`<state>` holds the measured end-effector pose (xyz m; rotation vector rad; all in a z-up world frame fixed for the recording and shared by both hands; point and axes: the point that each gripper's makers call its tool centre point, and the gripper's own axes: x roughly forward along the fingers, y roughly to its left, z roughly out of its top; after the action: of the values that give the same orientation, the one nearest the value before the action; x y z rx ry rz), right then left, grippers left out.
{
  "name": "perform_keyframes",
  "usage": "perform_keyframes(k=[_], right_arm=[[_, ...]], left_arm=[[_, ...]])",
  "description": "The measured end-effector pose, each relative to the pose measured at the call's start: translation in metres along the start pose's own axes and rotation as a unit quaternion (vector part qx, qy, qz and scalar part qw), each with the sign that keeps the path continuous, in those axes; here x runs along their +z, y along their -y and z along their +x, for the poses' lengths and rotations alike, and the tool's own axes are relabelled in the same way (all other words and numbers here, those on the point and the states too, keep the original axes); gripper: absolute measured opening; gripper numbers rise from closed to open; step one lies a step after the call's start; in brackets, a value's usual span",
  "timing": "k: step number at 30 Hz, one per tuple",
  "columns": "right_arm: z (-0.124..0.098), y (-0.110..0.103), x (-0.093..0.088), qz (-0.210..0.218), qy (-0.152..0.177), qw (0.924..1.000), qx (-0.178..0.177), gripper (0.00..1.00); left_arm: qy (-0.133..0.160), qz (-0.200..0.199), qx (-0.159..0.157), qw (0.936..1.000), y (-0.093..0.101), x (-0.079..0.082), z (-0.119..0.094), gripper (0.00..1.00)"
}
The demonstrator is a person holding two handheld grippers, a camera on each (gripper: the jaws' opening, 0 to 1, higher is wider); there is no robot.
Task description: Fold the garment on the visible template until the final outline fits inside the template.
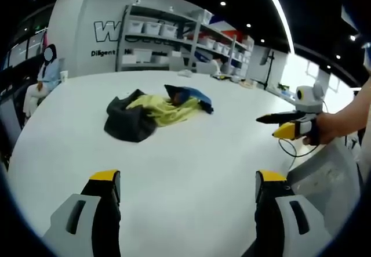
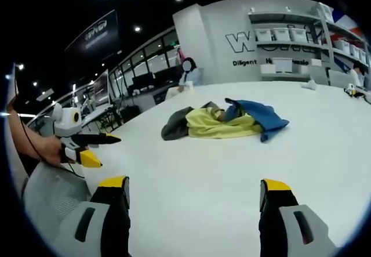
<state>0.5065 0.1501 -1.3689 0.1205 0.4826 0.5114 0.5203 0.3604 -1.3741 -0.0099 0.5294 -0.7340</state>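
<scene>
Looking along the left gripper (image 1: pixel 188 190), its two yellow-tipped jaws are seen spread wide apart with nothing between them, held above the bare white table (image 1: pixel 191 147). Well ahead of them a heap of garments (image 1: pixel 156 111) lies crumpled on the table: a dark piece nearest, a yellow one in the middle, a blue one at the far side, all touching and partly overlapping. No template outline can be made out on the table surface. At the right of this view the right gripper (image 1: pixel 277 125) is held in a hand (image 1: pixel 327 128) beyond the table edge; whether its jaws are parted cannot be told from here. A seated person (image 1: pixel 43 77) is seen far off at the left, and shelving (image 1: pixel 174 39) with bins stands behind the table.

In the right gripper view, the right gripper (image 2: pixel 194 196) is shown with its jaws equally wide and empty over the table (image 2: pixel 232 164), and the heap (image 2: pixel 223 120) again lies well ahead, dark at the left, yellow in the centre, blue at the right. The left gripper (image 2: pixel 101 147) is seen at the left, gripped by a hand (image 2: pixel 46 149).

The step in hand is judged to be the approach and first pick. It would be done best if one garment were singled out from the heap, a free edge or corner taken by each gripper, and the cloth lifted clear and spread flat before any fold is attempted. The other pieces should be left undisturbed and kept in sight.
</scene>
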Motion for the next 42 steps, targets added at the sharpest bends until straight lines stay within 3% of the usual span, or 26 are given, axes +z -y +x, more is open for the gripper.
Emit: perform_keyframes(k=[26,42], right_arm=[[0.013,0.019,0.013,-0.010,0.000,0.9999,0.008,0.85],[0.049,0.046,0.044,-0.049,-0.003,0.9984,0.026,0.76]], left_arm=[[-0.002,0.004,-0.008,1.0000,0.000,0.015,0.009,0.94],[-0.007,0.027,-0.017,0.9995,-0.023,0.043,0.037,0.91]])
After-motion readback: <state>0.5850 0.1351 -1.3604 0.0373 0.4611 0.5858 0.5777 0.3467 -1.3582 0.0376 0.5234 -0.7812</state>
